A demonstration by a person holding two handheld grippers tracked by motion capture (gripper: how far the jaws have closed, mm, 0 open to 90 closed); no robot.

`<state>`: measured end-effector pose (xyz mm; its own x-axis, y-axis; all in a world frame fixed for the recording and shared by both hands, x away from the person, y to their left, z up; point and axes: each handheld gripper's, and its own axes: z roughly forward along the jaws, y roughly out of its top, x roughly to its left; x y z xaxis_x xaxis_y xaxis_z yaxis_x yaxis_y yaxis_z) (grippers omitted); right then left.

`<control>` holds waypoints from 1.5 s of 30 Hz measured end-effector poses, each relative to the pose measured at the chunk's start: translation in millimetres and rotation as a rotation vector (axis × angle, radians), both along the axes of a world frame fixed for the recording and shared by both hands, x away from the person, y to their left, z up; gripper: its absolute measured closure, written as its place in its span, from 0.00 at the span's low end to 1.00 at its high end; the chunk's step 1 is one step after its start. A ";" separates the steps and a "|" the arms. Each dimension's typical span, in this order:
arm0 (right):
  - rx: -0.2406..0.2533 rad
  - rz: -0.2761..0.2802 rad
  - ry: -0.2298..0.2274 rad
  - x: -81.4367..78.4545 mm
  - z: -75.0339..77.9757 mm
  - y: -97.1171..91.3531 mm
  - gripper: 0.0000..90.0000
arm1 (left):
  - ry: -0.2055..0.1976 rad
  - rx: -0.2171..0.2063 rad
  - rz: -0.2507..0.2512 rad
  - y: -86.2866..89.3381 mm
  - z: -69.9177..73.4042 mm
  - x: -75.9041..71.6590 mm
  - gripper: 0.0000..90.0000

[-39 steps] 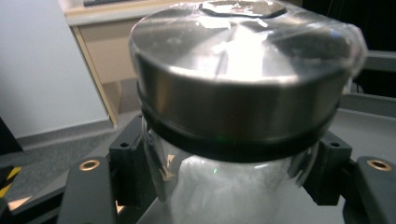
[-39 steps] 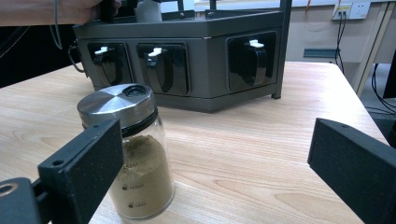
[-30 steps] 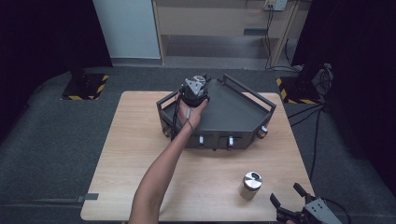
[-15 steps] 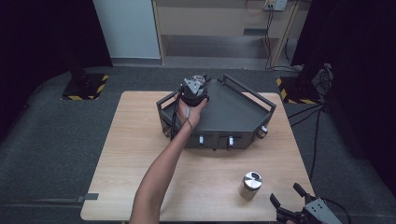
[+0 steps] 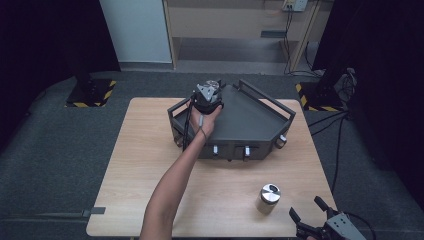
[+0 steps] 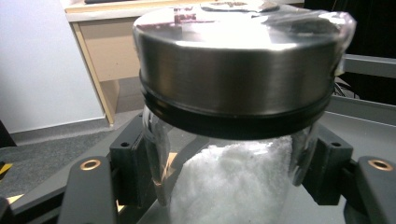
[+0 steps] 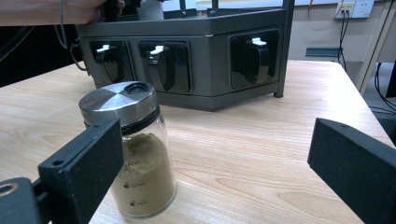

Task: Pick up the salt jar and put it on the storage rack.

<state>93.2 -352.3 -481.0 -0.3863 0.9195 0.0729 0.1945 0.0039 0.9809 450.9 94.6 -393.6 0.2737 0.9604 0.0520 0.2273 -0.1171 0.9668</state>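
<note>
While we hold the left gripper (image 5: 209, 95) above centre in the high view, over the back corner of the grey rack (image 5: 260, 125), its jaws clasp a glass jar of white powder (image 6: 233, 140) standing upright. At the lower right of that view, the right gripper (image 5: 312, 220) waits with jaws spread wide. We judge its target is the upright jar of tan powder (image 7: 133, 158), just up-left of it and much nearer this hand.

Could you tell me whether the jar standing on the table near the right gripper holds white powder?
No, the jar beside the right gripper holds a tan-brown powder under its metal lid.
</note>
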 end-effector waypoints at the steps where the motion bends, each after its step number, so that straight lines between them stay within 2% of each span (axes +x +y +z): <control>1: -0.001 0.000 -0.001 0.0 0.0 0.1 0.04 | 0.000 -0.001 0.000 0.0 0.0 0.0 0.33; 5: -0.003 0.001 -0.005 -0.5 0.6 0.9 0.04 | -0.003 0.003 0.003 -0.4 -0.1 -1.5 0.31; 6: -0.003 0.001 -0.005 -0.5 0.6 0.9 0.04 | -0.003 0.003 0.003 -0.4 -0.1 -1.5 0.23; 7: -0.004 0.001 -0.006 -0.8 0.8 1.0 0.04 | 0.002 0.002 0.009 -1.1 1.0 -1.8 0.23; 9: -0.003 0.001 -0.007 -0.9 1.0 1.1 0.04 | -0.002 0.003 0.012 -1.6 1.4 -3.7 0.16; 10: -0.003 0.001 -0.008 -0.8 1.1 1.1 0.04 | -0.010 0.016 0.018 -3.5 2.9 -6.1 0.10; 22: -0.010 0.014 -0.021 -2.1 2.9 4.3 0.04 | -0.040 0.023 0.008 -0.7 17.7 -21.8 0.06; 26: -0.013 0.018 -0.018 -2.9 3.3 5.3 0.04 | -0.079 0.030 0.015 0.7 29.0 -33.8 0.06; 31: -0.016 0.016 -0.027 -3.8 4.3 6.0 0.04 | -0.108 0.007 0.035 2.6 43.7 -45.0 0.06; 36: -0.007 0.010 -0.022 -5.5 4.3 4.6 0.04 | -0.127 0.031 0.039 3.6 56.4 -61.1 0.06; 40: -0.015 0.008 -0.029 -7.0 4.8 4.3 0.04 | -0.139 0.039 0.034 8.3 64.5 -80.6 0.06; 45: -0.012 0.013 -0.031 -8.6 5.2 3.7 0.04 | -0.170 0.024 -0.001 19.2 69.1 -110.4 0.06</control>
